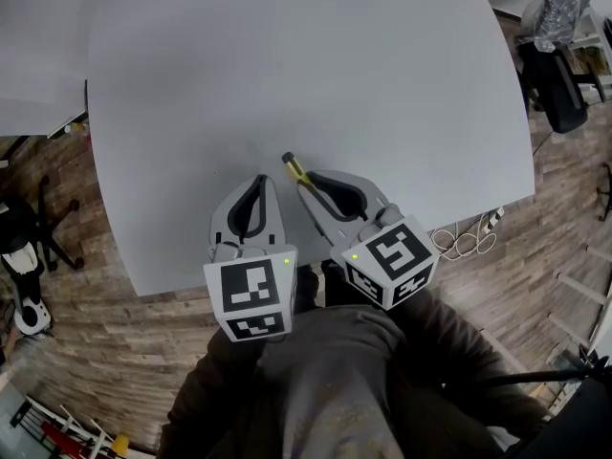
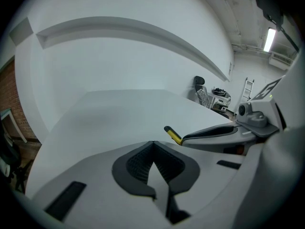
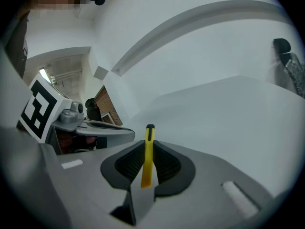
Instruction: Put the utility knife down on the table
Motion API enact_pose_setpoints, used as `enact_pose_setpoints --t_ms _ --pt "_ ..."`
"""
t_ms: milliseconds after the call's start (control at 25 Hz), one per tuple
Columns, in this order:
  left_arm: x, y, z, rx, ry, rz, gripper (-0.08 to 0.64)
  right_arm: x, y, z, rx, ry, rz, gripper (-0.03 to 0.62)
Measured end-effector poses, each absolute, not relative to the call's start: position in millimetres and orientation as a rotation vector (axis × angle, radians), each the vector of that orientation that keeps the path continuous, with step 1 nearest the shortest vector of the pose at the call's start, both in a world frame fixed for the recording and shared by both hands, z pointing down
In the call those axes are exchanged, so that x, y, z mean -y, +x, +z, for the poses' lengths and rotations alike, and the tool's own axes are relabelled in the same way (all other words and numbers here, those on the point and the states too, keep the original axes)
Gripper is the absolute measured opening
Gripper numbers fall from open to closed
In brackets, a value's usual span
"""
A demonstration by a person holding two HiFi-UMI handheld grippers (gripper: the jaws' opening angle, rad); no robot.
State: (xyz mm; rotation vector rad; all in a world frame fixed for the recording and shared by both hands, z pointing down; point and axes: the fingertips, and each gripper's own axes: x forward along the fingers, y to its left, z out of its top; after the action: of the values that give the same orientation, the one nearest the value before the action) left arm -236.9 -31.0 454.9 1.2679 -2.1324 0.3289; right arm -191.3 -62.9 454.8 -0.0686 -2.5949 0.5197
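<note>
Two handheld grippers hover side by side over the near edge of a large, pale grey table [image 1: 335,65], close to the person's body. The right gripper [image 1: 306,185] has its jaws clamped on a slim yellow utility knife [image 1: 294,167], pinching it flat between the ribbed pads. The knife's long axis runs in line with the jaws, and its black-capped end pokes out past the fingertips, pointing away from the person and slightly towards the left gripper [image 1: 258,184]. That left gripper is just beside it, its jaws pressed together with nothing between them. The knife sits above bare tabletop; how high it is cannot be told. Setting it down likely means lowering the right gripper straight down, and the open surface ahead leaves ample space. Beyond the table lie a wood-plank floor [image 1: 67,285], a coil of white cables [image 1: 464,242] at right, and office clutter.
</note>
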Motion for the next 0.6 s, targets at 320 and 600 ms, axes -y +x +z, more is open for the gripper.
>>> enact_pose_setpoints --t_ms 320,600 --pt "33 -239 464 2.114 1.258 0.336 0.002 66 -194 464 2.574 -0.071 0.53 0.052" --pt "36 -241 469 2.111 1.246 0.336 0.002 69 -197 472 2.561 -0.081 0.541 0.052"
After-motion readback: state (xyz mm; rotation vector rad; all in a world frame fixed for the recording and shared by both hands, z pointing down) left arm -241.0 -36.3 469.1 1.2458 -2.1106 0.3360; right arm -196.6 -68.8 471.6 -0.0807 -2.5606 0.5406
